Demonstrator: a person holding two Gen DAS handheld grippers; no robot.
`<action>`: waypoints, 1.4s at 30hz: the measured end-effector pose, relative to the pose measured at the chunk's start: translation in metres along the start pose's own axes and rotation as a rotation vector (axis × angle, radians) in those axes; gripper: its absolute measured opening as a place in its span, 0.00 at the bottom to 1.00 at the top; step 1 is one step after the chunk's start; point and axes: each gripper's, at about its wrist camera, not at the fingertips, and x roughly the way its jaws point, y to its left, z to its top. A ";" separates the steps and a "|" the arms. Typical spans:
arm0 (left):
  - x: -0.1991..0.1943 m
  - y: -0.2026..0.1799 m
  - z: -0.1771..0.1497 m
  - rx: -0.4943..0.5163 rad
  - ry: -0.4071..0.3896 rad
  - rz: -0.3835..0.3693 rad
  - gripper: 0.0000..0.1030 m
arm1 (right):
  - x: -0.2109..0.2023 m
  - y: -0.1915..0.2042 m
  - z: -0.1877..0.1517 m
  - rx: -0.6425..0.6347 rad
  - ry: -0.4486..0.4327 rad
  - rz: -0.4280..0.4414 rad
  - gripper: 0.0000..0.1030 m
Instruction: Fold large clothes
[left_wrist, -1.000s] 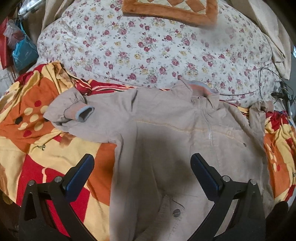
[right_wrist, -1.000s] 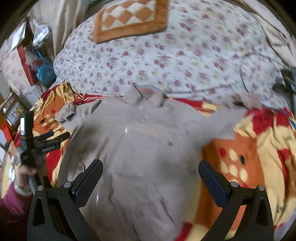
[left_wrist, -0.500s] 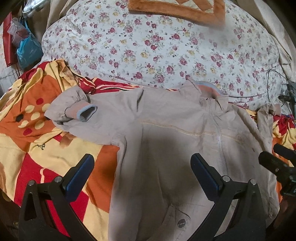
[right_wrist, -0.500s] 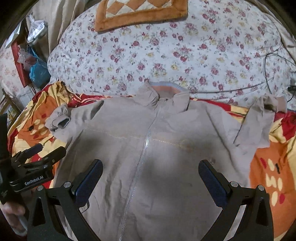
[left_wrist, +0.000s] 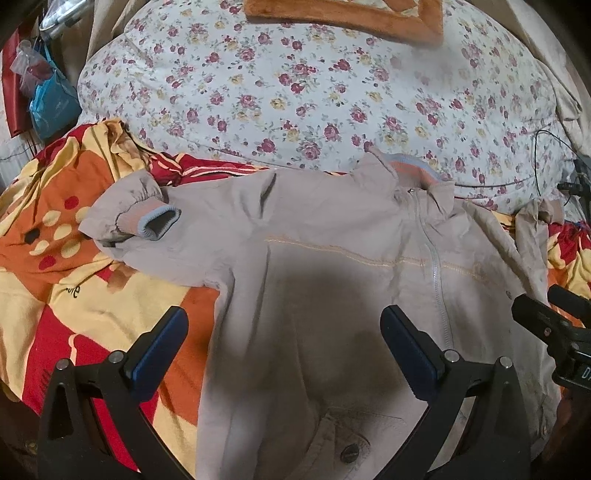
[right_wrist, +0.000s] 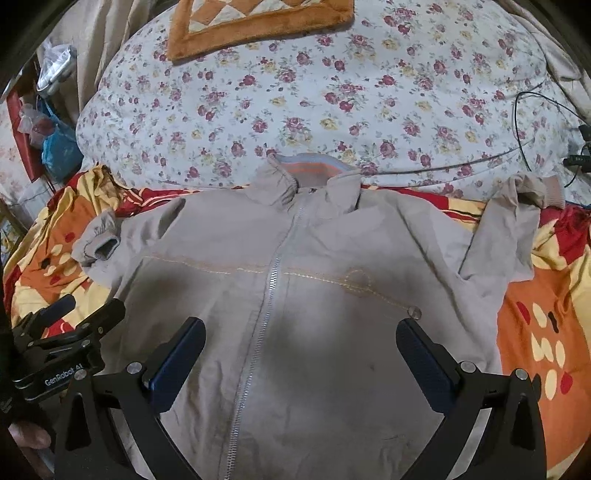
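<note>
Beige cloth fills both views: the jacket (right_wrist: 295, 295) lies front up and zipped on the orange and yellow blanket (right_wrist: 546, 332), spread flat so that it can be folded from a clean outline. Its collar (right_wrist: 310, 170) touches the edge of the flowered quilt (right_wrist: 332, 92) beyond it. One sleeve (left_wrist: 155, 229) is doubled back beside the jacket's shoulder with the cuff open, and the other sleeve (right_wrist: 517, 221) is bent up on the far side, so neither is laid out straight yet. The left gripper (left_wrist: 284, 332) hovers above the jacket's lower chest with its jaws spread wide and nothing between them. The right gripper (right_wrist: 299, 343) hangs over the zip, likewise wide and empty. Judging by this, both are held low and open near the hem to take a first hold; the sleeves probably need folding inward first, or they may bunch under the fold
</note>
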 end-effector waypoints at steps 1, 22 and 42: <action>0.000 0.000 0.000 0.000 0.000 -0.001 1.00 | 0.001 0.000 0.000 0.001 0.005 0.000 1.00; 0.008 0.007 -0.003 -0.027 0.013 -0.003 1.00 | 0.018 0.006 0.001 0.021 0.026 -0.025 1.00; 0.016 0.022 -0.001 -0.054 0.024 0.013 1.00 | 0.030 0.018 0.003 -0.005 0.057 -0.014 1.00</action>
